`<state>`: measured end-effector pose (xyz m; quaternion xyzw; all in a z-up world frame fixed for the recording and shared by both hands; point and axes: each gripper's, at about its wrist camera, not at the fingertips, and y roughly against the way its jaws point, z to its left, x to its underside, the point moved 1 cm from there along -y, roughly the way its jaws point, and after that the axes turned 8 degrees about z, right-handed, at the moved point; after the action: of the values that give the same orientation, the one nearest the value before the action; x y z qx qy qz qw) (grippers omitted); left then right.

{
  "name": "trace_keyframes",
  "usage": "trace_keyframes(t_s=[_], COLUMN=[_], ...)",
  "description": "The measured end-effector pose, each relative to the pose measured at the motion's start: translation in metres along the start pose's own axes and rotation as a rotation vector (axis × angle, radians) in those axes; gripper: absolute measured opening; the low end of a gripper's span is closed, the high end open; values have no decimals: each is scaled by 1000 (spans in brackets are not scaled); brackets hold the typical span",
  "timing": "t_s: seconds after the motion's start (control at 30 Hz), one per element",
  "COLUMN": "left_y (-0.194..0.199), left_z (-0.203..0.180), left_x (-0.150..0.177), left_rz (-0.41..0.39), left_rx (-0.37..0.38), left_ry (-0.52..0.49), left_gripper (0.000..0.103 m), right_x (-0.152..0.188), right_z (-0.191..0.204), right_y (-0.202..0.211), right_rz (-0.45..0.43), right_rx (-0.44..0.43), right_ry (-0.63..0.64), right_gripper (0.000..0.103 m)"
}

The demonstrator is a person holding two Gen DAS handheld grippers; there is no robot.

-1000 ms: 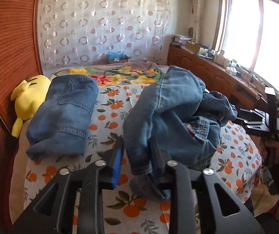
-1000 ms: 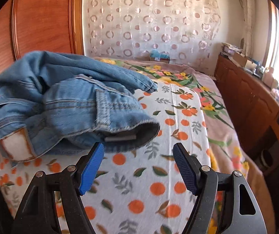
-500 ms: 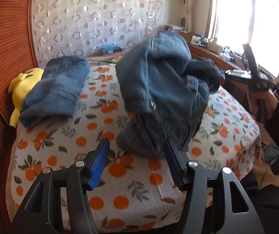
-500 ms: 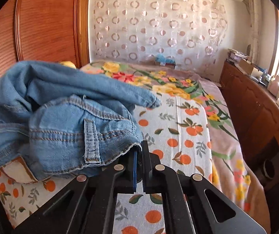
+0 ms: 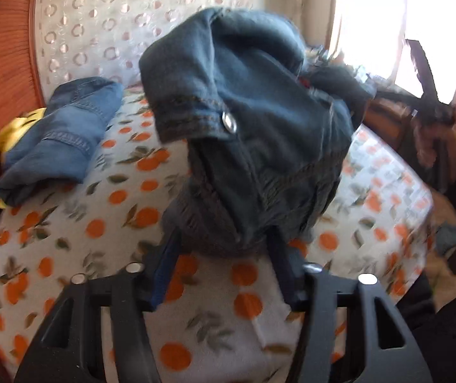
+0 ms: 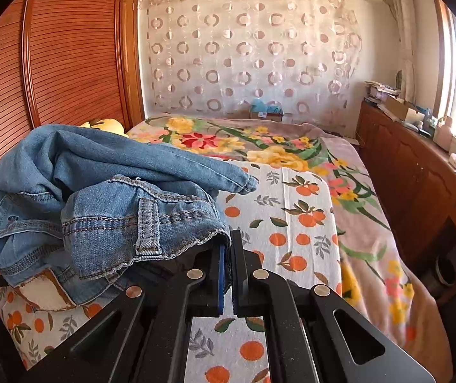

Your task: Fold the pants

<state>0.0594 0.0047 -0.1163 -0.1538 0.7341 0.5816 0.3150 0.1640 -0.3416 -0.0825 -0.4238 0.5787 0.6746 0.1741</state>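
A crumpled pair of blue jeans (image 5: pixel 253 127) hangs bunched over the orange-print bed sheet (image 5: pixel 100 223). My left gripper (image 5: pixel 224 242) sits below the bundle. Its jaws are closing, and the bundle's lower end lies between the blue pads (image 5: pixel 164 271). In the right wrist view the same jeans (image 6: pixel 116 198) pile up at the left. My right gripper (image 6: pixel 227 249) is shut on the waistband edge beside a belt loop. A hand in a dark sleeve (image 5: pixel 444 146) shows at the right of the left wrist view.
A second pair of jeans (image 5: pixel 62 137) lies folded at the bed's far left, against a yellow plush toy (image 5: pixel 14 127). A floral blanket (image 6: pixel 259 140) covers the far half of the bed. A wooden wardrobe (image 6: pixel 68 63) stands at left, and a cluttered wooden cabinet (image 6: pixel 413 185) runs along the right.
My right gripper went from wide open to shut on the waistband. My left gripper let go of the jeans, widened and sank. The jeans rose into a hanging bundle and came closer.
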Motion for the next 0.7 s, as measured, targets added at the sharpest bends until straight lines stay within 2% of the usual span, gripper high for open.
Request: trace_keyframes(t_s=[0.07, 0.1, 0.27, 0.43, 0.57, 0.7], left_y=[0, 6, 57, 128, 156, 178], left_z=[2, 0, 0, -6, -19, -24], left_x=[-6, -11, -45, -100, -134, -156], left_rz=[15, 1, -104, -251, -312, -347], left_rx=[33, 29, 11, -26, -42, -9], left_ry=[21, 15, -18, -76, -126, -134], left_gripper=[17, 15, 13, 11, 11, 11], right_x=[-2, -5, -28, -60, -82, -101], right_z=[-2, -2, -3, -10, -13, -15], right_y=[5, 10, 45, 93, 135, 176], right_rz=[-13, -24, -106, -193, -274, -342], right_rx=[10, 15, 70, 139, 194, 274], right_ry=[-8, -8, 35, 70, 89, 123], right_gripper=[2, 2, 2, 2, 2, 2])
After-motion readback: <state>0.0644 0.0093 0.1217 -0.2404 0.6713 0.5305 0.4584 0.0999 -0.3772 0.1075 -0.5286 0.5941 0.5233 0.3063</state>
